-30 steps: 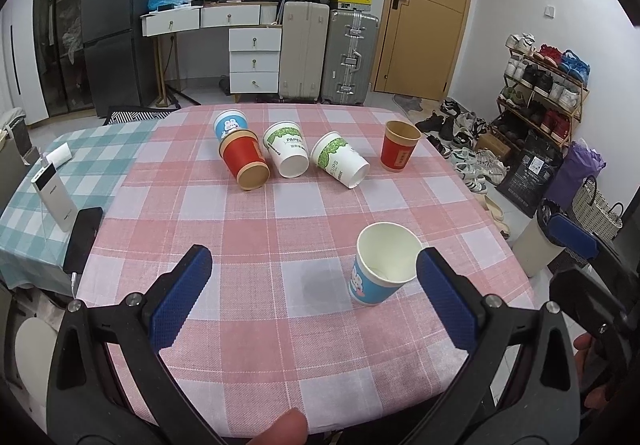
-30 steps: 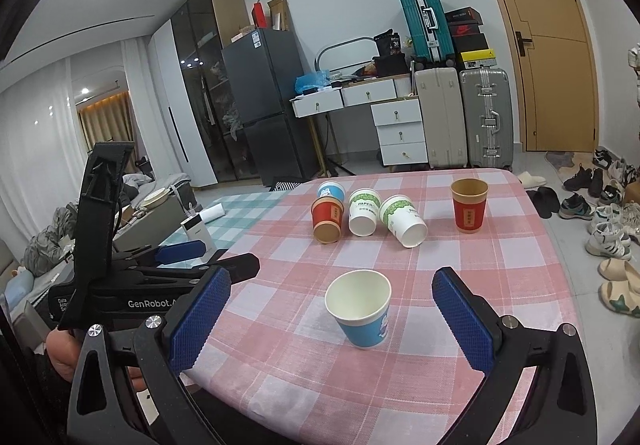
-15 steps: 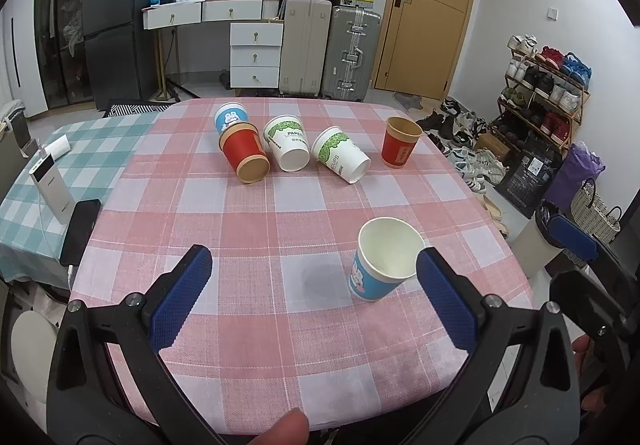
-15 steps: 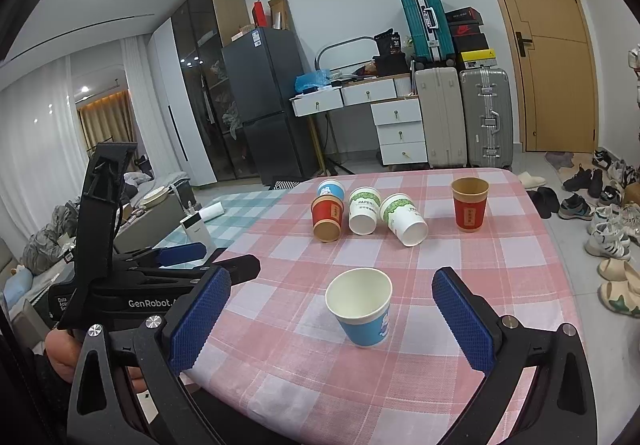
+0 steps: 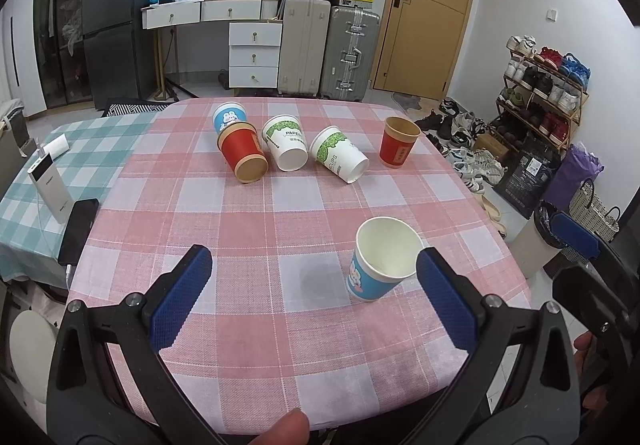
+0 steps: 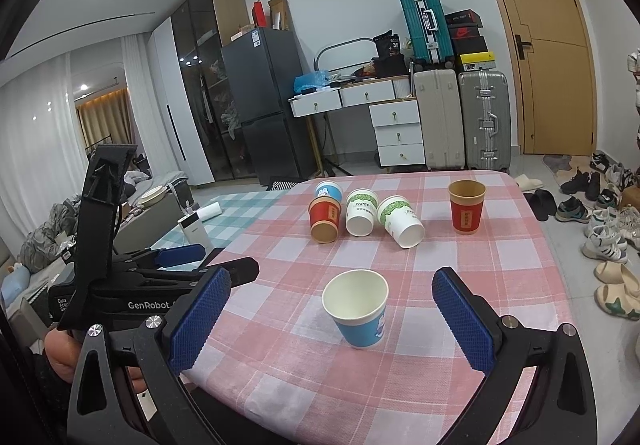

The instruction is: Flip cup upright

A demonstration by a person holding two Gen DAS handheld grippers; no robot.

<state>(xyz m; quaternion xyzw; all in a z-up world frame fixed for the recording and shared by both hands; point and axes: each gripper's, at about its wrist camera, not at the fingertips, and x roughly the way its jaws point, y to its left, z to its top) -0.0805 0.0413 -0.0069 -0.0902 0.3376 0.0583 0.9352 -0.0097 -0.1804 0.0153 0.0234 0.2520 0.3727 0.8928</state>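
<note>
A blue paper cup (image 5: 380,265) (image 6: 358,309) stands upright near the table's front edge. A red cup (image 5: 398,143) (image 6: 466,207) stands upright at the far right. A red cup (image 5: 244,157) (image 6: 324,219), two green-and-white cups (image 5: 286,147) (image 5: 340,155) (image 6: 360,211) (image 6: 400,221) and a blue cup (image 5: 228,117) (image 6: 329,190) lie on their sides at the far middle. My left gripper (image 5: 308,301) is open and empty above the front edge. My right gripper (image 6: 332,317) is open, its jaws either side of the upright blue cup, apart from it.
The table has a pink checked cloth (image 5: 240,229). A power bank (image 5: 50,185) and a black phone (image 5: 78,221) lie on the teal cloth at left. Suitcases (image 5: 328,49), drawers and a shoe rack (image 5: 540,93) stand beyond the table.
The left gripper has pulled back and risen slightly, so the table looks a bit farther. The right gripper and the cups have not moved.
</note>
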